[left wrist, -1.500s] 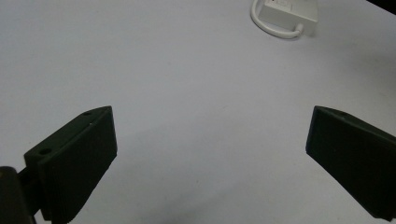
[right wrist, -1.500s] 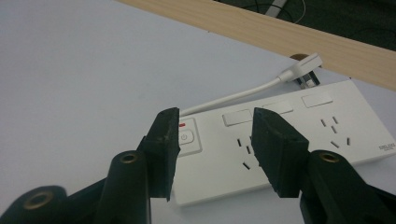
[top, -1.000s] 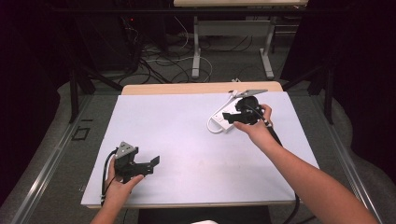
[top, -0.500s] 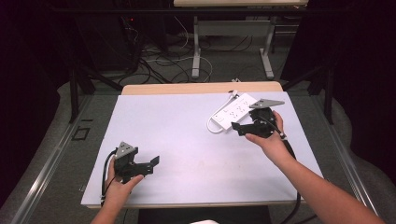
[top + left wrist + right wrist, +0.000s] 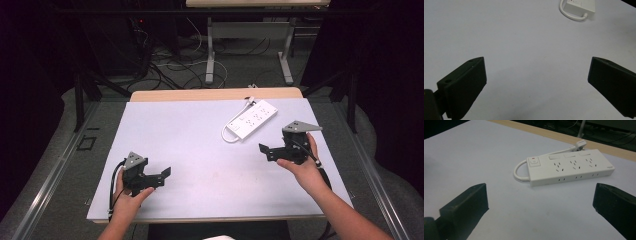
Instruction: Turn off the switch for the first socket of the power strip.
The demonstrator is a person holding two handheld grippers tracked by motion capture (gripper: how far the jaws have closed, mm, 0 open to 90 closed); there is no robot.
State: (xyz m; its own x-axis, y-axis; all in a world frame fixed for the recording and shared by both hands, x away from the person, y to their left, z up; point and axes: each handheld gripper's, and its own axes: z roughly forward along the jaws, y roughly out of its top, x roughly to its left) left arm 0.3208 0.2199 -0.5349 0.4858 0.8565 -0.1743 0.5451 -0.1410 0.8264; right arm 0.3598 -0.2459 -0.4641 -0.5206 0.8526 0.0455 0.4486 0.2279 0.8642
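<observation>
white plastic made up the power strip (image 5: pixel 251 119), a long flat block with three socket groups, three rocker switches and a red-dotted button at one end, where its cord (image 5: pixel 520 173) looped out. it lay flat on the table (image 5: pixel 200 150) at the far right, long axis running diagonally, button end toward the near left. the right gripper (image 5: pixel 272 150) hovered near it without touching; its jaws had just been opening and stood wide with nothing between. the left gripper (image 5: pixel 160 176), at the near left and well apart, was spread wide too, empty.
</observation>
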